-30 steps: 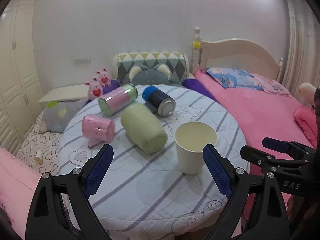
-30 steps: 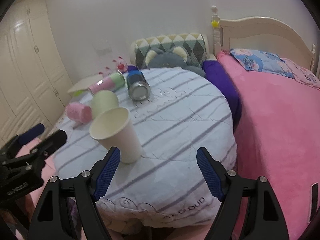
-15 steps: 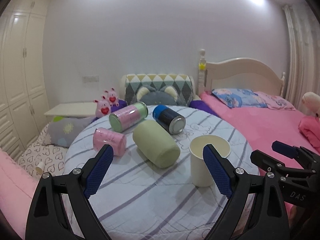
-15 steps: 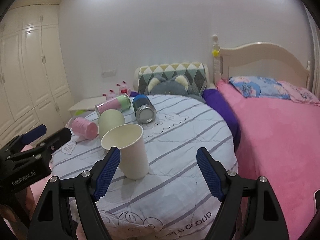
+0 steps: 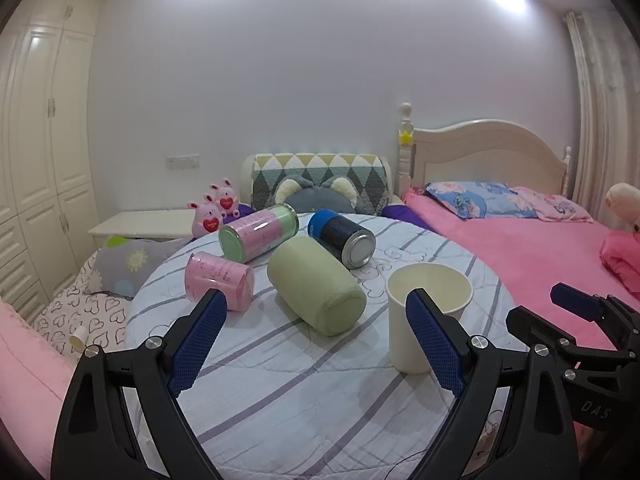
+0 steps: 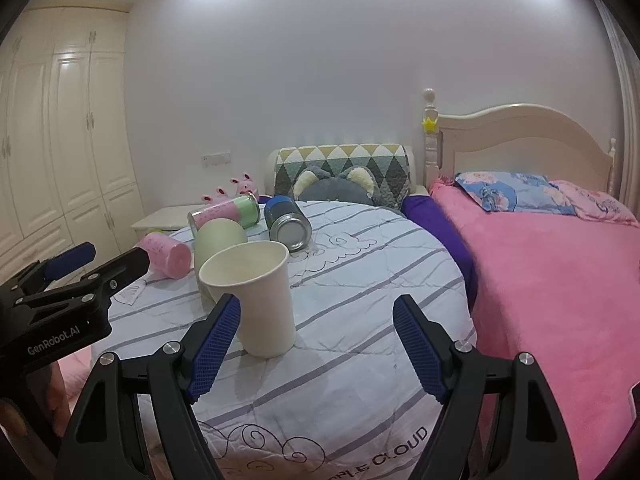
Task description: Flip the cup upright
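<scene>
A cream paper cup (image 5: pixel 416 312) stands upright, mouth up, on the round table with the striped cloth (image 5: pixel 304 392); it also shows in the right wrist view (image 6: pixel 260 292). My left gripper (image 5: pixel 316 340) is open and empty, back from the cup, which is just behind its right finger. My right gripper (image 6: pixel 316 348) is open and empty, with the cup just beyond its left finger. Each gripper shows at the edge of the other's view.
Behind the cup several cups and cans lie on their sides: a pale green cup (image 5: pixel 316 284), a pink cup (image 5: pixel 220 280), a pink-and-green can (image 5: pixel 256 232) and a blue-and-black can (image 5: pixel 344 236). A pink bed (image 6: pixel 560 280) is on the right, a wardrobe (image 6: pixel 60 140) on the left.
Both grippers have pulled back and tilted up, open and empty, so the views now look more level across the table. The cup stays upright in place.
</scene>
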